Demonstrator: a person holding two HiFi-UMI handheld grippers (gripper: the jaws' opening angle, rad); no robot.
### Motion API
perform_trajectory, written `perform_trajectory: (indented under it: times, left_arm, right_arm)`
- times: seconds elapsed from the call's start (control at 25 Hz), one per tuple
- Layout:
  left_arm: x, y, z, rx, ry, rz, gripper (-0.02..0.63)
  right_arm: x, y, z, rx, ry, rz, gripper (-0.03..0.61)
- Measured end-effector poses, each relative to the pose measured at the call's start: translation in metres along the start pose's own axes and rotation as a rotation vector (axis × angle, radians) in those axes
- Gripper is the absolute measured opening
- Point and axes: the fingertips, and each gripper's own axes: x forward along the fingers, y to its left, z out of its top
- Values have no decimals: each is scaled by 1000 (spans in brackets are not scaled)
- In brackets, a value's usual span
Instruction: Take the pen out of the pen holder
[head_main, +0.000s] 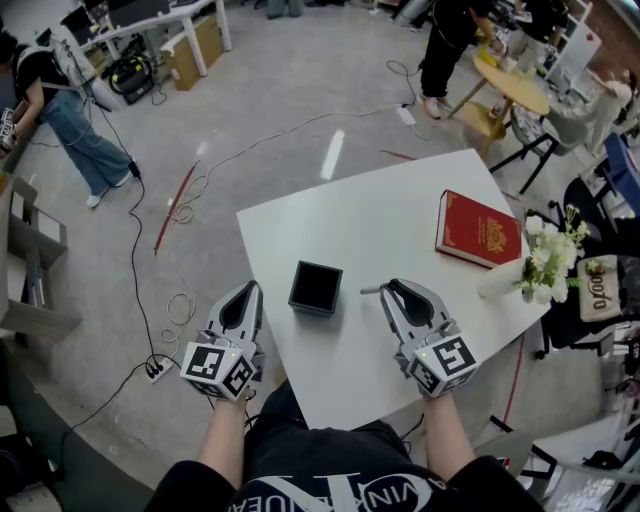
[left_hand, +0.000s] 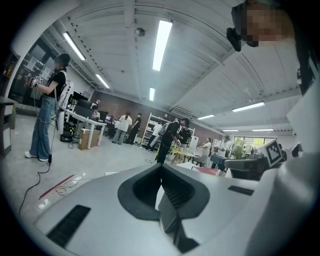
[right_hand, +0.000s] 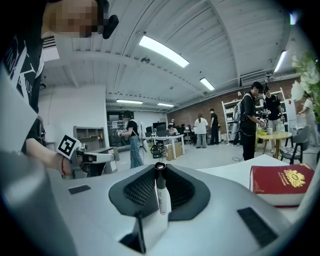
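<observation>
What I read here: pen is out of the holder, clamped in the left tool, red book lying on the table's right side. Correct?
Wrong tool. The pen is clamped in the right tool, not the left tool, as the right gripper view shows. It is out of the pen holder, and the red book lies on the table's right side.

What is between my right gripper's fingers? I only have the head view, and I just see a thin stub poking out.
Observer: The right gripper view shows a white marker pen with a black cap clamped between the right gripper's fingers.
Operator: And the left one?
Observer: In the left gripper view, the left gripper is shut, with nothing between its fingers.
Operator: How does the pen sit?
Observer: Upright in the right gripper view, with the black cap end farthest from the camera.
</observation>
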Motion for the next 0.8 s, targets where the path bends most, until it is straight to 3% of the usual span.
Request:
perform_trajectory:
  times: [0.8]
  left_arm:
    - [-1, 3, -4, -5, 7, 6, -12]
  right_arm:
    - [-1, 0, -5, 10, 10, -5, 77]
